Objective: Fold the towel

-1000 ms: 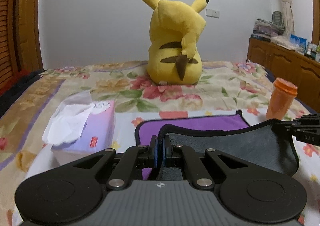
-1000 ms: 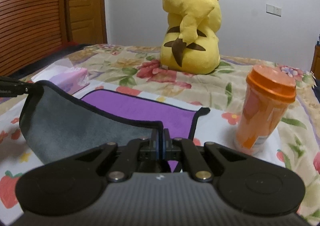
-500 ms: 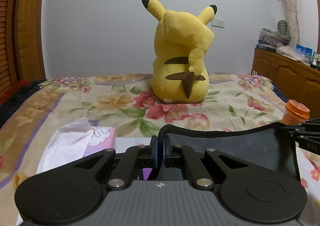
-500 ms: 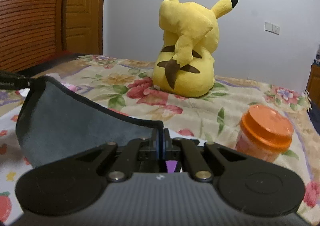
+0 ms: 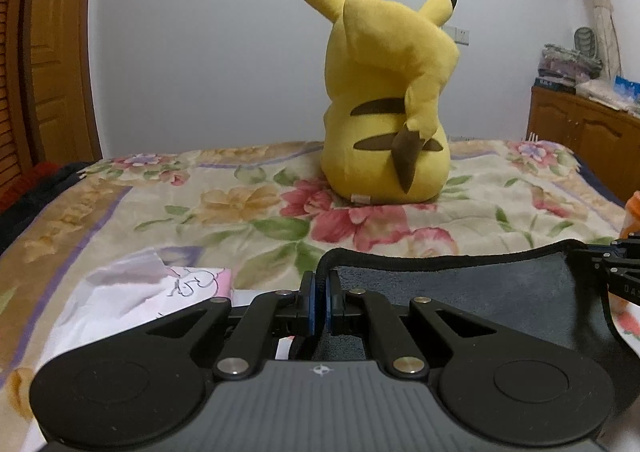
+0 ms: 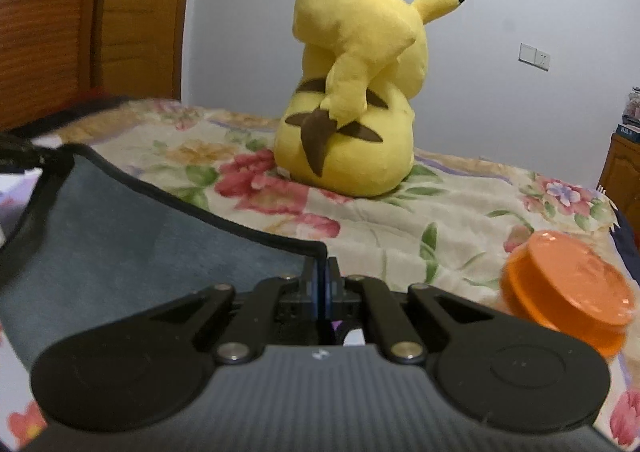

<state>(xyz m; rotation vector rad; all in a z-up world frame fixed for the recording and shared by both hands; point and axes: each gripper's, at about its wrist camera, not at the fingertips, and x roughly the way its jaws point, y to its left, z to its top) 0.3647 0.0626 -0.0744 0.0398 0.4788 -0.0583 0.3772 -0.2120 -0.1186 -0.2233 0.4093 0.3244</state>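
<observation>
The towel [image 5: 460,292] is grey on the side facing me, with a black hem; its purple side is hidden. My left gripper [image 5: 320,284] is shut on the towel's left corner. My right gripper [image 6: 323,276] is shut on the right corner; it also shows at the right edge of the left wrist view [image 5: 612,272]. The towel [image 6: 120,236] hangs stretched between the two grippers, lifted above the floral bedspread [image 5: 240,208].
A yellow Pikachu plush [image 5: 384,112] sits on the bed straight ahead. A tissue pack [image 5: 132,292] lies at the left, an orange lidded cup [image 6: 568,288] at the right. A wooden cabinet [image 5: 588,136] stands far right, a wooden door [image 6: 120,20] at the left.
Both grippers have carried the held towel edge forward and up toward the plush. The flat purple half has dropped out of sight below the grippers. The orange cup now sits lower in view.
</observation>
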